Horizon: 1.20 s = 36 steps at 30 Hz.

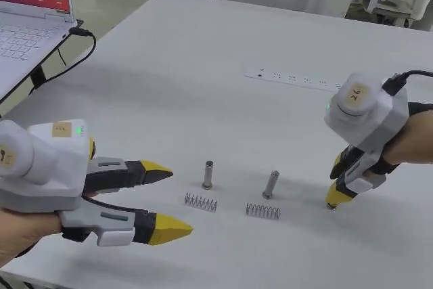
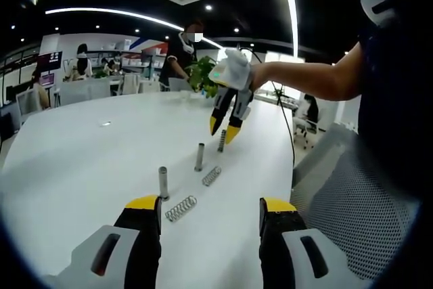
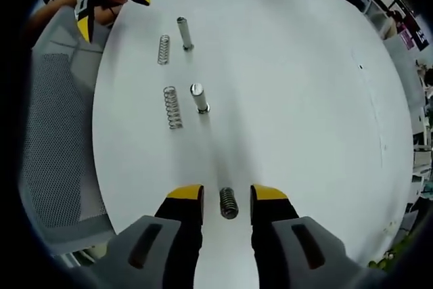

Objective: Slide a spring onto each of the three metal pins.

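The left gripper (image 1: 166,197) hovers low over the near side of the white table (image 1: 203,99). Its 2 jaws are spread wide and hold nothing. Ahead of it 2 bare metal pins stand on the table: the first pin (image 1: 208,174), which is upright, and to its right the second pin (image 1: 270,185), which leans a little. A loose spring lies flat on the person's side of each. The first spring (image 1: 201,202) is just beside the first pin and the second spring (image 1: 262,211) just beside the second pin, and neither touches its pin.

Further right, the right gripper (image 3: 227,193) points down at the table. Its jaws are part open, and the third spring (image 3: 229,203) stands upright between the yellow tips with a gap on each side, so they are not clamped on it. Whether a pin sits inside that spring cannot be told.

A white power strip (image 1: 291,79) lies further back on the table, and an open laptop (image 1: 27,25) sits at the left edge.
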Motion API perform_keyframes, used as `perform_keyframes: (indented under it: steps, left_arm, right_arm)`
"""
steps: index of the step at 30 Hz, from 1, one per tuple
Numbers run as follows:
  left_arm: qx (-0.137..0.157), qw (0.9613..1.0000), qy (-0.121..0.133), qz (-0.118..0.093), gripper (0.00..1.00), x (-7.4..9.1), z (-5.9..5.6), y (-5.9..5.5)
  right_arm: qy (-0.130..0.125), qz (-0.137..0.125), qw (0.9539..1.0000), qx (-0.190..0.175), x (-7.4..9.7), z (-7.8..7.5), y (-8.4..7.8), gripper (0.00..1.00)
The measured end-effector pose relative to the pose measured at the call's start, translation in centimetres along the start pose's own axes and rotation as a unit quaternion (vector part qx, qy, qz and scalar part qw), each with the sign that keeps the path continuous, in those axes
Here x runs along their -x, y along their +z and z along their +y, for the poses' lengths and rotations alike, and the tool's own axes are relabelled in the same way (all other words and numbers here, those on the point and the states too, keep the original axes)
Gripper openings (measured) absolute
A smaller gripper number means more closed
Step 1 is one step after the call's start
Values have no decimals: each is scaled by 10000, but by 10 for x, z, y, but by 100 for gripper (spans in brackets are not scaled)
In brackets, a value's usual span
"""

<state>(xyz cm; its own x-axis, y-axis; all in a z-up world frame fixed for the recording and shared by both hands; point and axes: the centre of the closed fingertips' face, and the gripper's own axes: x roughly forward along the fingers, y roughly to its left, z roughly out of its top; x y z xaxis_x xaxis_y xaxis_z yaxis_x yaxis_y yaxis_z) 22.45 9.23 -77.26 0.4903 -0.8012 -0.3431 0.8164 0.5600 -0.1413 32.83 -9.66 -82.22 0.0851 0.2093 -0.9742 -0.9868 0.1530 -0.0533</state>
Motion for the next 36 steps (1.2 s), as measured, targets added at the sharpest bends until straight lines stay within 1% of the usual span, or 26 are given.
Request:
perform_keyframes:
  steps: [2, 10, 15, 18, 24, 29, 36]
  left_arm:
    - [-6, 10000, -2, 3, 53, 0, 0, 0]
    - [-12, 10000, -8, 1, 53, 1, -1, 0]
    - [-12, 10000, -3, -4, 52, 1, -1, 1]
    - [-12, 10000, -7, -13, 52, 1, -2, 1]
    - [-12, 10000, -1, -16, 52, 1, -2, 1]
    - [-28, 10000, -13, -12, 51, 0, -2, 2]
    - [-29, 10000, -9, -14, 51, 0, -2, 2]
  right_arm:
    - [-6, -9, 10000, 56, -1, -2, 2, 25]
    - [17, -113, 9996, 245, 2, 12, 18, 26]
    - [49, -145, 9993, 328, 1, 20, 25, 25]
    - [86, -145, 9992, 375, -1, 27, 28, 24]
    - [101, -170, 9986, 494, -5, 34, 36, 23]
    - [130, -259, 9979, 575, -6, 43, 46, 20]
    - [230, -290, 9969, 690, -15, 53, 54, 17]
